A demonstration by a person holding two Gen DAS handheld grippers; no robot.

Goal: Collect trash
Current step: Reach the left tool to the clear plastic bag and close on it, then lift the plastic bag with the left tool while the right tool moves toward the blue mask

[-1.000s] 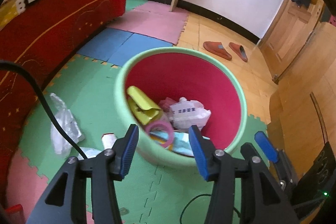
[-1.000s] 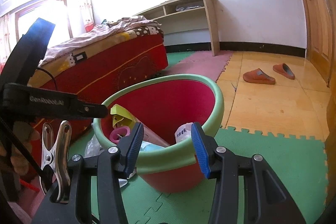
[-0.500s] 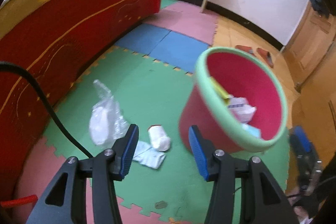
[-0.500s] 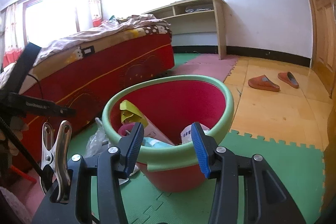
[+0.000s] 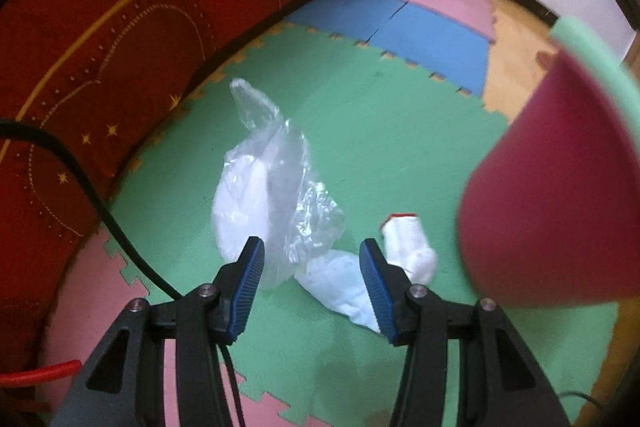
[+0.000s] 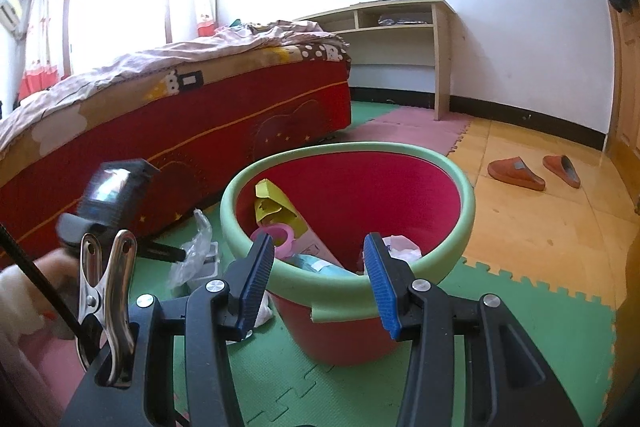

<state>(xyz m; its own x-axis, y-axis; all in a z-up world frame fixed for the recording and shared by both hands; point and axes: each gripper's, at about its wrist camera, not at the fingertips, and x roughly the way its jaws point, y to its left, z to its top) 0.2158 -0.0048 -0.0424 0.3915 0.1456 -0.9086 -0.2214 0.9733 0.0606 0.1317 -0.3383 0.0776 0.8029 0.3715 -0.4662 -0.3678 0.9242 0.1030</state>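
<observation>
No label on the white bottle [image 5: 408,243] is legible, perhaps blurred.

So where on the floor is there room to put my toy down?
The green mat is bare between the plastic bag and the blue mats, and also on the bin's far side, toward the wooden floor. It's crowded between the bed and bin: the bag, a blue mask and a white wad lie together.

Plastic bag [image 5: 276,187] left of bin [image 5: 560,195]
</observation>
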